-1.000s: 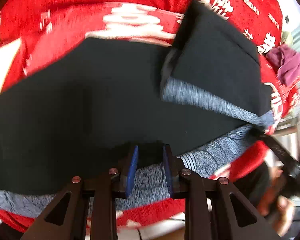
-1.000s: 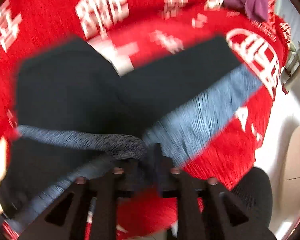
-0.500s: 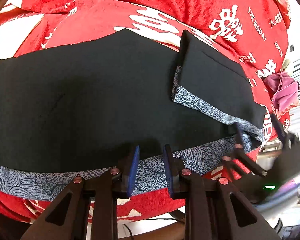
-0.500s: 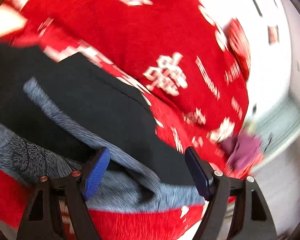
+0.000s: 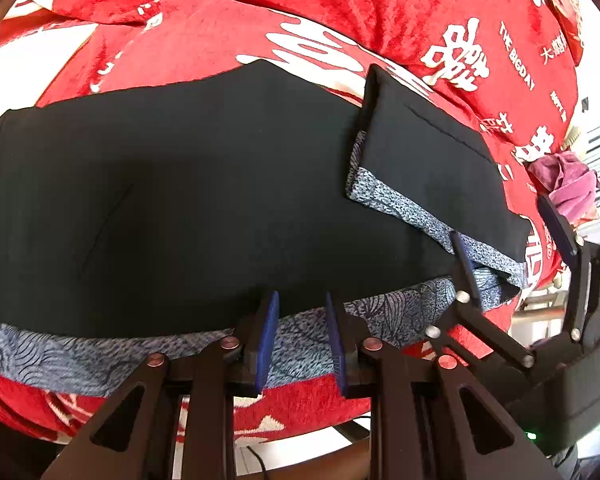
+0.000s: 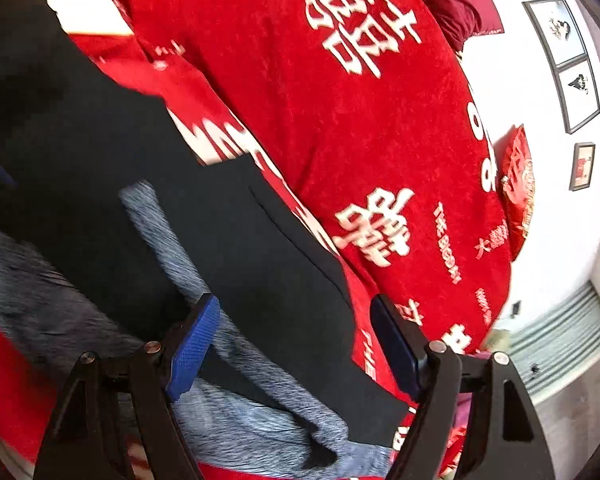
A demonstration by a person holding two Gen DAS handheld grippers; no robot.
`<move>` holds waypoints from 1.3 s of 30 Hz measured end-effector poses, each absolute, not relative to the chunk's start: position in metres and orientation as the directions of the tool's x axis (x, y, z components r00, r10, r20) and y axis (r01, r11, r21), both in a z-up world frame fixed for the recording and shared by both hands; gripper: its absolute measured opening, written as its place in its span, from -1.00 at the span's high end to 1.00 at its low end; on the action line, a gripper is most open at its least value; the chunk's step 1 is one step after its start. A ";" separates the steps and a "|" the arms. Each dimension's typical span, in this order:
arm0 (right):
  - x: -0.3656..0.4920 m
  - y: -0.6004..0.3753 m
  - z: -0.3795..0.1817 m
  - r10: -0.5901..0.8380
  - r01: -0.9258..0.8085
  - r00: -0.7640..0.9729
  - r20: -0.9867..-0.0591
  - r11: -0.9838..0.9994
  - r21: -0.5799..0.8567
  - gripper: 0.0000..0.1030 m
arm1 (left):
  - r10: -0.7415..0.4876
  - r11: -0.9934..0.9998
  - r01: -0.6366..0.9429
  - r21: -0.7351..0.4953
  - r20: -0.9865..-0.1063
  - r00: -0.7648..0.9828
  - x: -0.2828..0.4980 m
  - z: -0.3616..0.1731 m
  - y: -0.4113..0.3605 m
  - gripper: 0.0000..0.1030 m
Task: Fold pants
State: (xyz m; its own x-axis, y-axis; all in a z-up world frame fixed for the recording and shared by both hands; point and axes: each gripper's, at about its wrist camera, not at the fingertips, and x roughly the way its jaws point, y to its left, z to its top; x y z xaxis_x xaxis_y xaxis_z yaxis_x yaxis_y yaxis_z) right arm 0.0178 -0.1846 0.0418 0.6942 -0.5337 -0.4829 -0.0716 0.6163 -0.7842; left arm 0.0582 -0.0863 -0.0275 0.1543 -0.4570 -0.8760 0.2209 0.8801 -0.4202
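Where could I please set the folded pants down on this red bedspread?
Bare red bedspread lies beyond the black pants, toward the dark red pillow. The near edge is crowded by pants and the purple cloth.

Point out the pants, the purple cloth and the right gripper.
pants (image 5: 204, 200), left wrist view, black main panel.
purple cloth (image 5: 568, 184), left wrist view, bunched middle.
right gripper (image 6: 296, 344), right wrist view, between its fingertips.
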 end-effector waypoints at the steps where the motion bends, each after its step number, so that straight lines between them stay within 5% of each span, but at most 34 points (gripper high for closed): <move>1: 0.021 -0.180 0.040 -0.530 -0.076 0.697 -0.483 0.615 -0.785 -0.57 | -0.451 0.884 0.220 -0.414 -0.879 0.158 0.058 -0.026 -0.084 0.50; 12: 0.064 -0.156 0.012 -0.407 -0.184 0.683 -0.607 0.708 -0.682 -0.52 | -0.399 0.917 0.090 -0.389 -0.893 0.207 0.066 -0.025 -0.028 0.50; 13: 0.069 -0.166 0.015 -0.404 -0.172 0.661 -0.632 0.738 -0.652 0.00 | -0.394 0.919 0.096 -0.382 -0.895 0.208 0.066 -0.026 -0.027 0.50; 14: 0.075 -0.179 0.017 -0.405 -0.155 0.623 -0.669 0.775 -0.613 0.90 | -0.388 0.922 0.103 -0.374 -0.898 0.210 0.066 -0.025 -0.028 0.50; 18: 0.081 -0.247 0.030 -0.368 -0.020 0.537 -0.759 0.894 -0.448 0.84 | -0.356 0.932 0.158 -0.328 -0.910 0.213 0.063 -0.025 -0.042 0.50; 27: 0.002 -0.413 0.102 -0.484 0.505 0.520 -0.703 0.839 -0.204 0.84 | -0.371 0.918 0.220 -0.330 -0.910 0.182 0.061 -0.018 -0.078 0.50; 35: -0.088 -0.538 0.055 -0.504 0.808 0.203 -0.840 0.570 -0.147 0.68 | -0.376 0.891 0.326 -0.315 -0.915 0.145 0.055 -0.013 -0.128 0.50; 39: -0.097 -0.524 0.060 -0.501 0.790 0.264 -0.824 0.603 -0.114 0.66 | -0.352 0.894 0.344 -0.287 -0.925 0.144 0.055 -0.016 -0.144 0.50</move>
State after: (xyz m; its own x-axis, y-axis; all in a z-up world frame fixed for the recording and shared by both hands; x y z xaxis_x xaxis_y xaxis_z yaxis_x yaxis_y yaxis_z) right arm -0.0970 -0.5242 0.0597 0.2639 -0.5014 -0.8240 0.7896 0.6029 -0.1139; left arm 0.0552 -0.1436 -0.0160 0.1439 -0.3524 -0.9247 0.3437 0.8941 -0.2873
